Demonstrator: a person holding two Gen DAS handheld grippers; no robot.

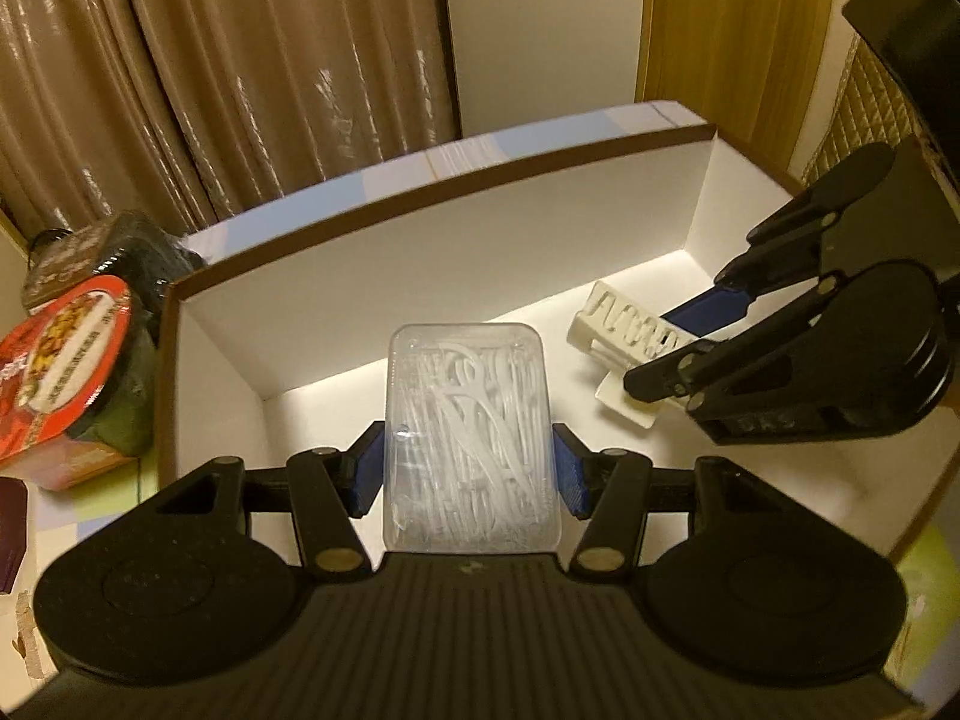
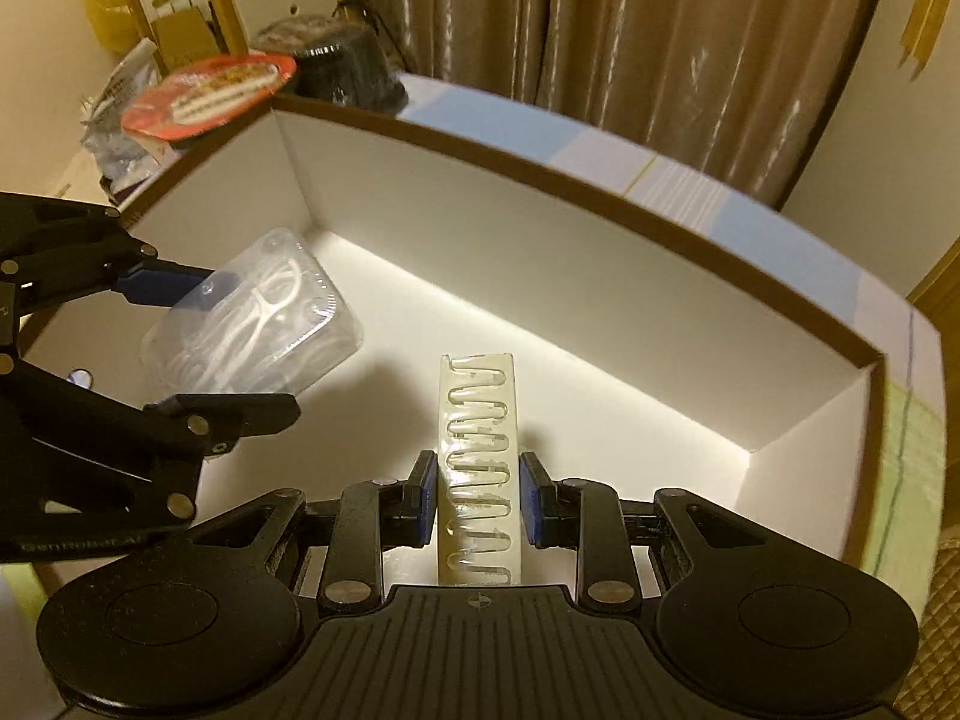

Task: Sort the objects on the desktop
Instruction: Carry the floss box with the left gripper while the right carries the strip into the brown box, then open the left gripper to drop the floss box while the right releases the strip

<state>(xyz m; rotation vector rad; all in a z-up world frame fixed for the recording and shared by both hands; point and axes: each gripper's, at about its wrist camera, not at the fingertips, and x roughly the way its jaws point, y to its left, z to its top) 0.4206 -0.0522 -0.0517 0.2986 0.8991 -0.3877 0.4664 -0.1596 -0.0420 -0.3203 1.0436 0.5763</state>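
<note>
Left gripper [image 1: 468, 468] over the open white box [image 1: 456, 240]; jaws clamped on the sides of a clear floss-pick case [image 1: 471, 438], blue pads [image 1: 369, 474] touching both long edges. In the right wrist view the case [image 2: 252, 324] is tilted above the box floor, near the left inner corner.

Right gripper [image 2: 478, 498] also inside the box; jaws closed on a cream slotted rack [image 2: 478, 468], pads touching its two sides. Left wrist view shows the rack [image 1: 636, 342] low over the box floor, well right of the case.

Surroundings: box walls enclose both grippers on the far and side faces. Outside its left wall on the counter [image 1: 78, 516], a red-lidded food cup [image 1: 66, 360] and a dark container [image 1: 120, 252] stand close to the box. Brown curtains [image 1: 210, 60] hang behind.
</note>
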